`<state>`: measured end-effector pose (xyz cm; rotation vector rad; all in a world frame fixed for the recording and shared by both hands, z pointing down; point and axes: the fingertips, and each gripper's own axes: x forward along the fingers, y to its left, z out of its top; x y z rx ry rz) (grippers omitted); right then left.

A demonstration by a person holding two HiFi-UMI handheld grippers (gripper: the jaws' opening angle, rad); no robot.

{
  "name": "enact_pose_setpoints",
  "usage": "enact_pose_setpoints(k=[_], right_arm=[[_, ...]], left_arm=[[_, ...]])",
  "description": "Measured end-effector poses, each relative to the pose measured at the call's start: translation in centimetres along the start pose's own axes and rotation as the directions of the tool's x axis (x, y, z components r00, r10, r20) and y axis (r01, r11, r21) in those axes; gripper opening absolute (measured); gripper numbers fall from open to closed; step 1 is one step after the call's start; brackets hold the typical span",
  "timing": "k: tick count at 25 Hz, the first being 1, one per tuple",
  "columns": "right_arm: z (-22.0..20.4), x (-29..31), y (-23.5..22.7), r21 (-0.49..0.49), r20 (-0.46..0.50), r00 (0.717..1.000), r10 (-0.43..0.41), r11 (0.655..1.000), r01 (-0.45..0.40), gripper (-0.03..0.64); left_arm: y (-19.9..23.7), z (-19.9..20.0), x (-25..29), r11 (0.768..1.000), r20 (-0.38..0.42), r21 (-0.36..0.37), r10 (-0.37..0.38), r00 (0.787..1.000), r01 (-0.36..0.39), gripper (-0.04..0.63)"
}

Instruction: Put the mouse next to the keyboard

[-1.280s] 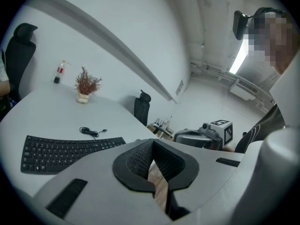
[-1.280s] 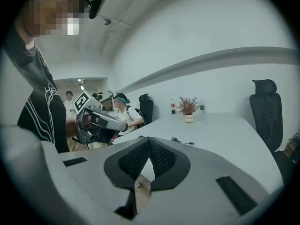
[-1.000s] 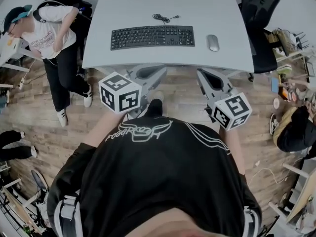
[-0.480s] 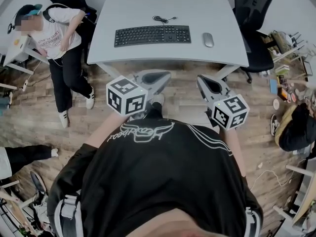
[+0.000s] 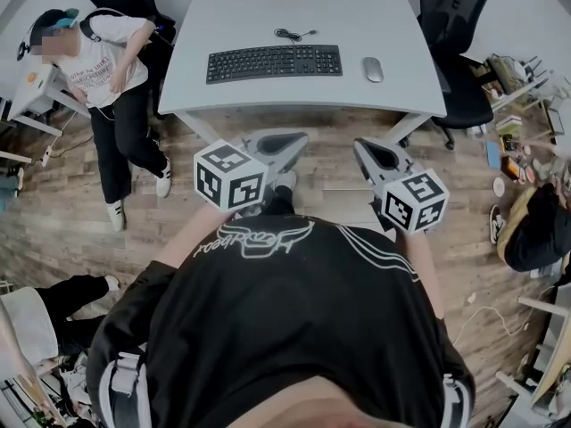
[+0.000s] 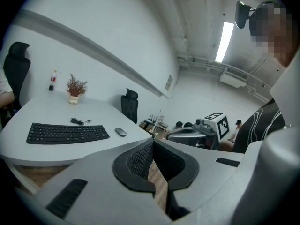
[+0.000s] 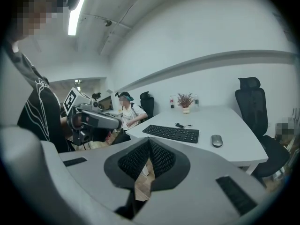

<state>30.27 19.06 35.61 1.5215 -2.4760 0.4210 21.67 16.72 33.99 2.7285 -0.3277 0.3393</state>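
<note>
A black keyboard [image 5: 274,62] lies on the white table [image 5: 303,96], its coiled cable [image 5: 294,34] behind it. A grey mouse [image 5: 373,69] sits just right of the keyboard, a small gap between them. Both show again in the left gripper view, keyboard [image 6: 66,133] and mouse [image 6: 121,132], and in the right gripper view, keyboard [image 7: 171,133] and mouse [image 7: 216,140]. My left gripper [image 5: 284,139] and right gripper [image 5: 368,152] hang below the table's front edge, over the wooden floor. Both are shut with nothing held, tips [image 6: 152,142] and tips [image 7: 149,141] touching.
A seated person [image 5: 89,61] is left of the table. Black office chairs [image 5: 459,25] stand at the right and back left. A small potted plant [image 7: 185,101] and a bottle [image 6: 52,81] stand at the table's far edge. Clutter lies on the floor at right.
The table, keyboard and mouse have slid slightly up and away in the head view. Both grippers stay low, shut and close to my body.
</note>
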Motion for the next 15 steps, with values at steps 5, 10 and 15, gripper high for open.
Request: enact_pose_setpoints(k=[5,10,15], right_arm=[[-0.1,0.0,0.7,0.004,0.006,1.0,0.009,1.0,-0.009,0.008],[-0.2,-0.2,0.6,0.005,0.008,1.0,0.015,1.0,-0.015,0.008],[-0.1,-0.1,1.1,0.005,0.017,0.999,0.028,1.0,-0.028,0.008]], left_arm=[[-0.2,-0.4,-0.5,1.0,0.002,0.0,0.004,1.0,-0.004,0.006],[-0.4,-0.6,-0.4,1.0,0.005,-0.002,0.011,1.0,-0.011,0.006],[-0.4,-0.9,-0.8,1.0,0.007,-0.004,0.015,1.0,-0.015,0.006]])
